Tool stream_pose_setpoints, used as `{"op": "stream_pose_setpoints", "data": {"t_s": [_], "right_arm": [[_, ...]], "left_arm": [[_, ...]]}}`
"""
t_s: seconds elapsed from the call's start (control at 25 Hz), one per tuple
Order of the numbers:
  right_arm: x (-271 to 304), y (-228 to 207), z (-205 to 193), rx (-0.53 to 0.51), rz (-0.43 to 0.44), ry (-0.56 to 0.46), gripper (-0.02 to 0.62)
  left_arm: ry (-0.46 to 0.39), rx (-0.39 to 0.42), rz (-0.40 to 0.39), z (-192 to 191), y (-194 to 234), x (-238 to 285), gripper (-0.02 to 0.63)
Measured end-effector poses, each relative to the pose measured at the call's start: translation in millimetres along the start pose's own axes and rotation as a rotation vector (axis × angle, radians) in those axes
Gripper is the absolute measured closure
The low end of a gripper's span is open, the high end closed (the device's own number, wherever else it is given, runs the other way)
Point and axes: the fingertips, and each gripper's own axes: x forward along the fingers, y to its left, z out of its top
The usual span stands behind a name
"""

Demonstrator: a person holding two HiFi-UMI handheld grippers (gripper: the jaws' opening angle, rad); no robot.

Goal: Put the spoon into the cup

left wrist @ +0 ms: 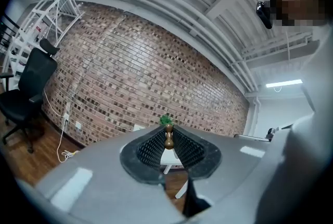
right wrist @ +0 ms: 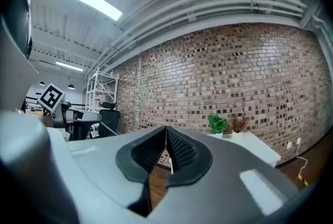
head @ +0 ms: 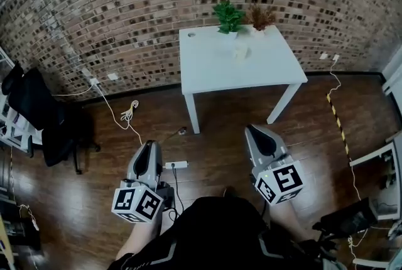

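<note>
Well back from the counter [head: 213, 71] where the cup [head: 240, 53] waits, the left gripper [head: 149, 145] pinches the spoon [left wrist: 169, 140] by its brown handle for carrying; the right gripper [right wrist: 166, 129] is closed, empty.

Brick-walled office: swivel chair [head: 38, 115], white table [head: 213, 68].

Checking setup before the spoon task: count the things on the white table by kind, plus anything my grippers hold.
Potted plants: 2, green and reddish-brown
Pale cup: 1
Brown spoon handle: 1, pinched in the left gripper
Right gripper: holds 0
Total: 4
</note>
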Motion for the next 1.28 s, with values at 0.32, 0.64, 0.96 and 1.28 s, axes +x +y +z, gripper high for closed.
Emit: {"op": "stream_pose_setpoints", "data": {"t_s": [0.32,0.64,0.96,1.28], "right_arm": [[17.3,-68.1,2.4,0.000,0.024,0.007,0.584],[26.8,-122.2,3.1,0.020,0.053,0.003,0.566],[48.7,-151.0,-4.3,0.057,0.051,0.012,0.560],[95.4,-171.1,-5.9,0.029,0.006,0.027,0.560]], "left_arm": [[0.002,0.047,-0.015,-8.2,-47.8,72.4,0.568],[0.041,0.065,0.000,-15.0,-81.2,128.0,0.568],[0.071,0.018,-0.005,-16.3,-81.6,168.2,0.568],[0.062,-0.033,-0.037,-20.5,-44.0,221.4,0.568]]}}
